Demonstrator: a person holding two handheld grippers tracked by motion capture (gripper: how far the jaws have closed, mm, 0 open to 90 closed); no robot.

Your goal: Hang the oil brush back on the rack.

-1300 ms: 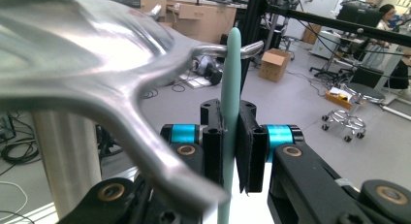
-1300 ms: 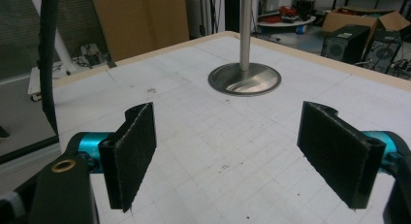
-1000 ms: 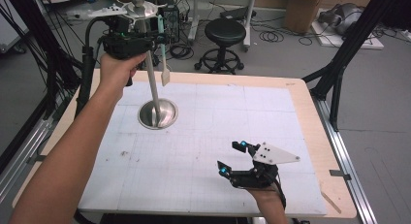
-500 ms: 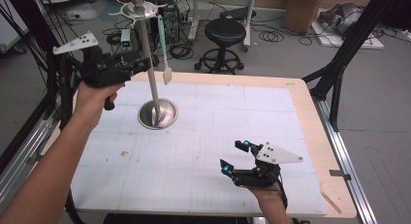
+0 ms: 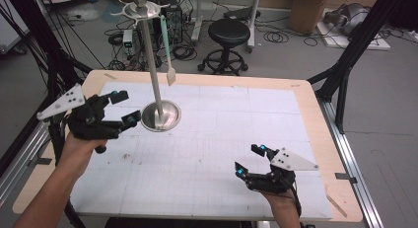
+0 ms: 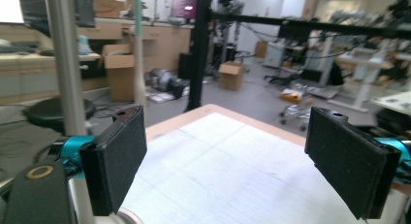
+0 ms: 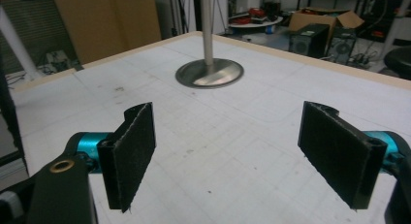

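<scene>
A metal stand rises from a round base (image 5: 160, 115) on the white mat, its pole (image 5: 150, 65) topped by a hook ring (image 5: 141, 9). A spatula (image 5: 167, 53) with a teal handle hangs from the ring. My left gripper (image 5: 123, 107) hovers just left of the base, open and empty; in the left gripper view (image 6: 232, 161) the pole (image 6: 65, 64) stands close at the left, with the spatula handle (image 6: 138, 49) behind. My right gripper (image 5: 248, 160) sits open near the mat's front right; the right gripper view (image 7: 237, 151) looks toward the base (image 7: 209, 72).
A white gridded mat (image 5: 217, 134) covers a wooden table (image 5: 320, 139). Black frame legs (image 5: 345, 65) stand at the right and left of the table. A black stool (image 5: 229, 35), cables and boxes lie on the floor behind.
My left gripper has come down and to the left, from the top of the stand to a spot beside its base. The right gripper has barely moved.
</scene>
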